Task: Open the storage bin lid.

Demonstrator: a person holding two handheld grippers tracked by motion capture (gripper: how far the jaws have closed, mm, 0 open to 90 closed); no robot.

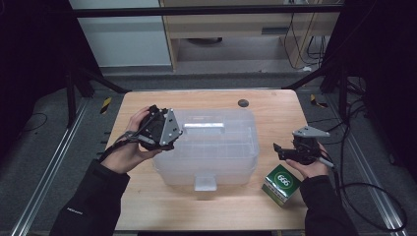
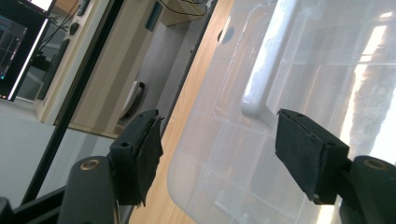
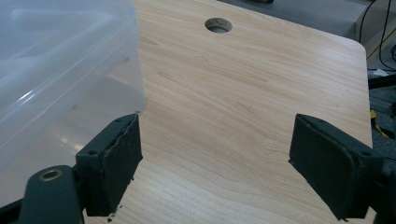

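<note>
A clear plastic storage box (image 1: 211, 152) with its lid on stands in the middle of the wooden table (image 1: 275, 113). A pale handle (image 1: 204, 127) lies across the lid. My left gripper (image 1: 164, 130) is held over the box's left edge. In the left gripper view this gripper (image 2: 217, 126) is open, and the lid handle (image 2: 266, 70) shows between its jaws a little beyond them. My right gripper (image 1: 279, 149) hovers to the right of the box. It is open (image 3: 217, 140) above bare wood, with the box's corner (image 3: 56, 60) close to its left jaw.
A small green carton (image 1: 281, 184) marked 666 sits at the table's front right, just under the right hand. A round cable hole (image 1: 243, 103) lies near the back edge. Cables trail over the floor on the right. Dark frame bars stand at both back corners.
</note>
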